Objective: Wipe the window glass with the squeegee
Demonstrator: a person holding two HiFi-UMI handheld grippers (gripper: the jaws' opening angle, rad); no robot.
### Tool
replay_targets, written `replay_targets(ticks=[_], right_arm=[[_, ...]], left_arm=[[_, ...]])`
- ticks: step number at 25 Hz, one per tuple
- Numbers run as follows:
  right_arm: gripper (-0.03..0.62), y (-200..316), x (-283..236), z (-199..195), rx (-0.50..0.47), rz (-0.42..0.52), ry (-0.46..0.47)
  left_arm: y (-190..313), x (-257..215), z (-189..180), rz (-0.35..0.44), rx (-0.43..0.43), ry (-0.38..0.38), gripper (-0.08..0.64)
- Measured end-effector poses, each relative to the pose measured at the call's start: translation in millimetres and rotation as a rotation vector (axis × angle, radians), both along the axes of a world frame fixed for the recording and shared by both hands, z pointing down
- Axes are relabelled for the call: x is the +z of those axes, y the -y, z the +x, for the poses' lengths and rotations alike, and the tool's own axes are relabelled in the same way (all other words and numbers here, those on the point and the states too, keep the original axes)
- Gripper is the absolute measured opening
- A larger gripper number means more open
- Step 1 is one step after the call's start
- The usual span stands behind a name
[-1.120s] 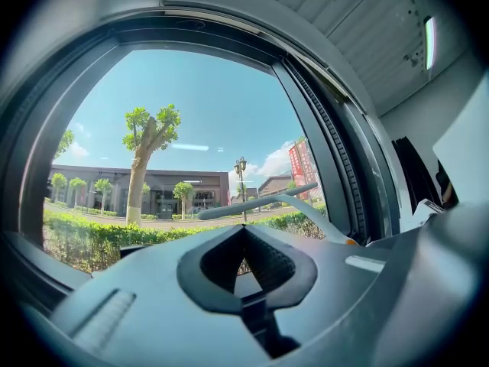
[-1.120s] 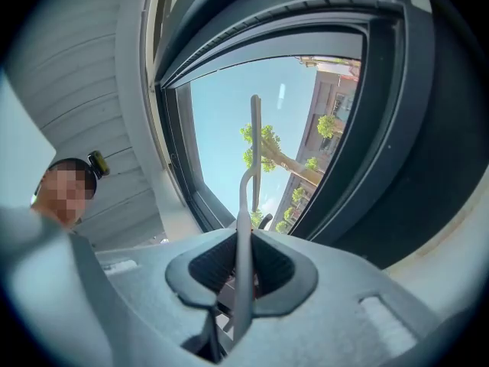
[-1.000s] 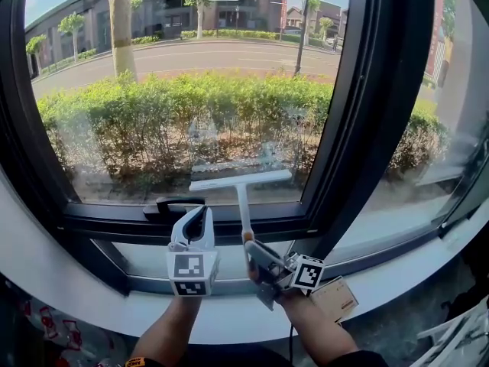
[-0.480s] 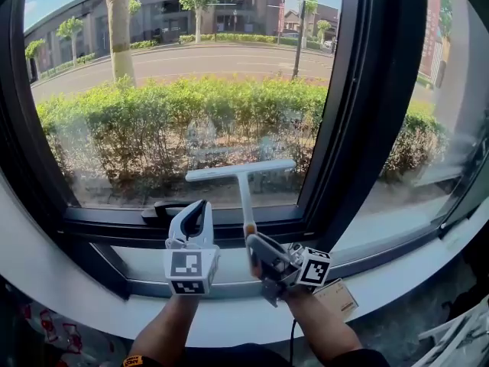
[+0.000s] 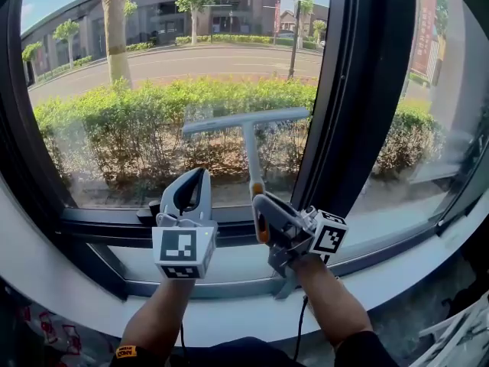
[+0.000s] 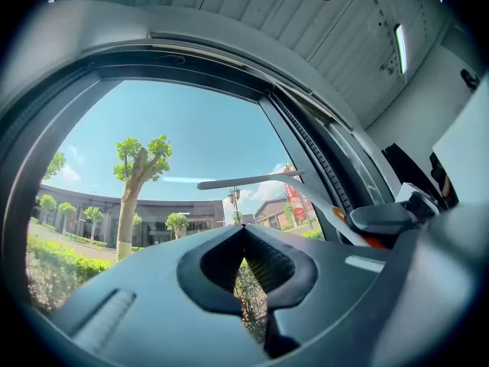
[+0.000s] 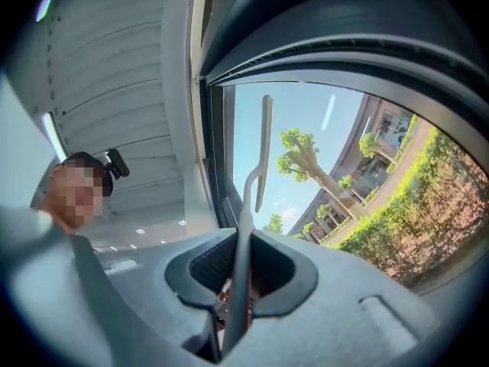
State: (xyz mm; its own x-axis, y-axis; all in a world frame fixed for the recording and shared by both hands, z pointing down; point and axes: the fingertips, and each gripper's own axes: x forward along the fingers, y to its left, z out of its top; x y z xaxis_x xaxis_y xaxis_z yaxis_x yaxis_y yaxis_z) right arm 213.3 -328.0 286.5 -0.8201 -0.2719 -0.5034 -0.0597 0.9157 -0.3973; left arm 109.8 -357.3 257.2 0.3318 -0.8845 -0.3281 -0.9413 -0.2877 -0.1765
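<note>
Right tongs (image 5: 264, 211) clamped on squeegee (image 5: 247, 138) handle; blade level against window glass (image 5: 130, 82) for full-width contact. Left tongs (image 5: 189, 195) closed, empty, parked beside handle, clear of stroke path.

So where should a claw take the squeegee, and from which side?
Grip the squeegee by its handle's lower end, from below on the room side, as the right claw does. Its crossbar blade is up at the window glass, and the handle runs down towards the person.
</note>
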Motion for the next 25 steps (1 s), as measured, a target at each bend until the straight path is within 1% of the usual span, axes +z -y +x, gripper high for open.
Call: replay_targets(ticks=[5,9,12,17,25], right_arm=[[0.046,12,-20,8,0.01,0.034,0.004],[0.046,19,-24,13,0.013,0.028,0.014],[0.046,23,-20,14,0.005,0.02,0.021],[0.046,20,-7,18,-0.01,0.002,0.033],[0.046,16,36,20,-0.033,-0.075,0.049]], left_arm=[[-1,-25,2,0.054,0.0,-0.002,0.014],[0,-32,6,0.065,0.004,0.002,0.014],[4,-30,9,0.055,0.009,-0.007,0.014],[10,-15,14,0.028,0.006,0.008,0.014],[23,28,23,-0.044,0.042,-0.017,0.014]])
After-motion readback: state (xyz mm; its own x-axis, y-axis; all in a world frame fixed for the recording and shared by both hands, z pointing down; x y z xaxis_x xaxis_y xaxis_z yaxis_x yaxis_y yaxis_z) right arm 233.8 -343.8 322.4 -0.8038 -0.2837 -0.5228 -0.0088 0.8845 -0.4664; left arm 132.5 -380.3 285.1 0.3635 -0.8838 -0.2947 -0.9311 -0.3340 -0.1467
